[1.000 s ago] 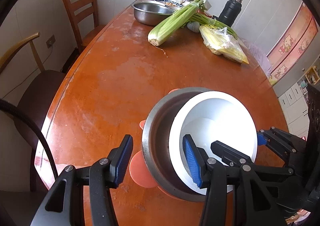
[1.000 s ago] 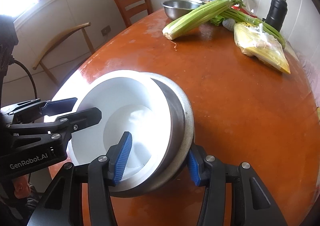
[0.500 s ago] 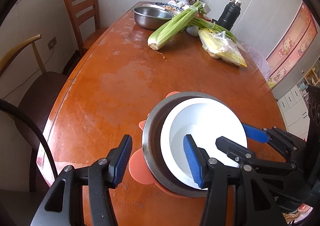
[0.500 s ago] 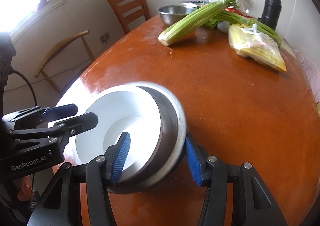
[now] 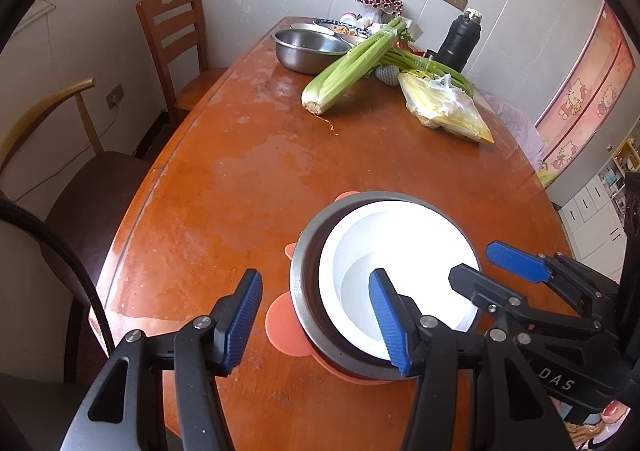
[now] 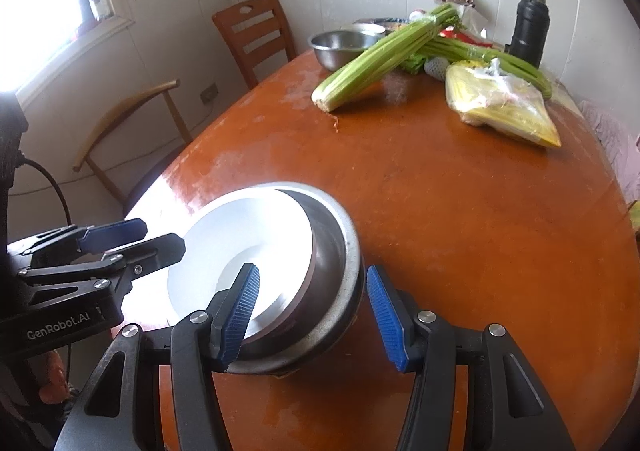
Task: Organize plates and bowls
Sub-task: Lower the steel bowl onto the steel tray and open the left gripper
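A white bowl [image 5: 400, 275] sits nested in a steel bowl [image 5: 306, 283], which rests on an orange plate [image 5: 284, 327] near the front of the brown table [image 5: 240, 187]. My left gripper [image 5: 316, 323] straddles the near left rim: one pad over the white bowl, the other well outside. Its jaws are opening and neither pad presses. In the right wrist view my right gripper [image 6: 312, 317] straddles the steel bowl [image 6: 340, 271] rim, with one pad above the white bowl [image 6: 248, 243] and a gap at the outer pad. Each view shows the other gripper across the bowls: right gripper [image 5: 472, 259], left gripper [image 6: 162, 235].
At the far end lie a second steel bowl [image 5: 310, 47], a celery bunch [image 5: 348, 71], a bag of yellow food [image 5: 444, 111] and a black flask [image 5: 460, 39]. Two chairs [image 5: 176, 43] [image 5: 80, 179] stand along the table's left edge.
Both grippers have drawn back and up from the bowls. The right gripper's jaws have widened off the steel bowl's rim. The white bowl has settled from a tilt into the steel bowl.
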